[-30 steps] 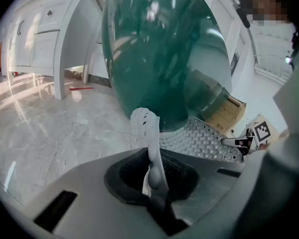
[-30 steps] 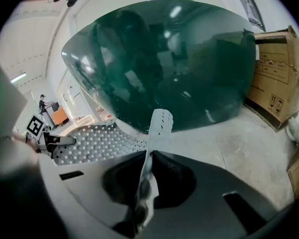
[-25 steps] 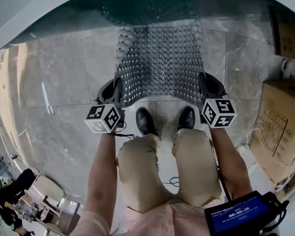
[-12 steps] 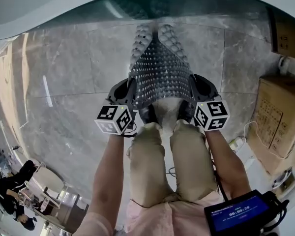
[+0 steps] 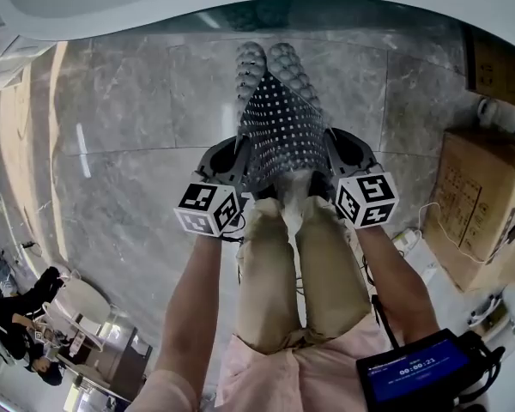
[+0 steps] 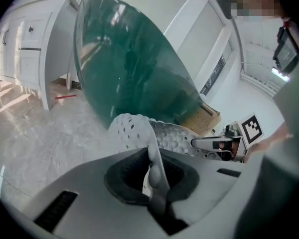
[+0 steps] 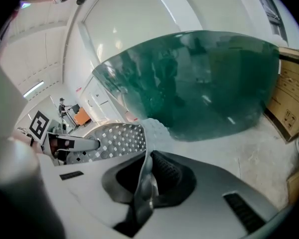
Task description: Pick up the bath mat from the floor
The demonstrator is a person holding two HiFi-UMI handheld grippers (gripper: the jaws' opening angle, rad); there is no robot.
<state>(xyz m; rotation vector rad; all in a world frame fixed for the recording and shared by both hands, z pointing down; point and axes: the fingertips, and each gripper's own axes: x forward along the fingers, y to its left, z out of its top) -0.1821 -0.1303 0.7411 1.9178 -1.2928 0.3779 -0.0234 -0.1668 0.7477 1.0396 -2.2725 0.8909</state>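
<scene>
Two claws clamped on the bath mat (image 5: 279,118), my left gripper (image 5: 233,163) and right gripper (image 5: 333,154) pinching its near corners at frame centre. Thin bites (slick rubber?), so the hanging far end could drag a corner free.

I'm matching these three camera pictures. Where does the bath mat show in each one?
Head view: bath mat at centre, in the upper half.
Left gripper view: lower centre, spreading right.
Right gripper view: lower left of centre.
Shared landmark: the green glass panel behind the mat.
</scene>
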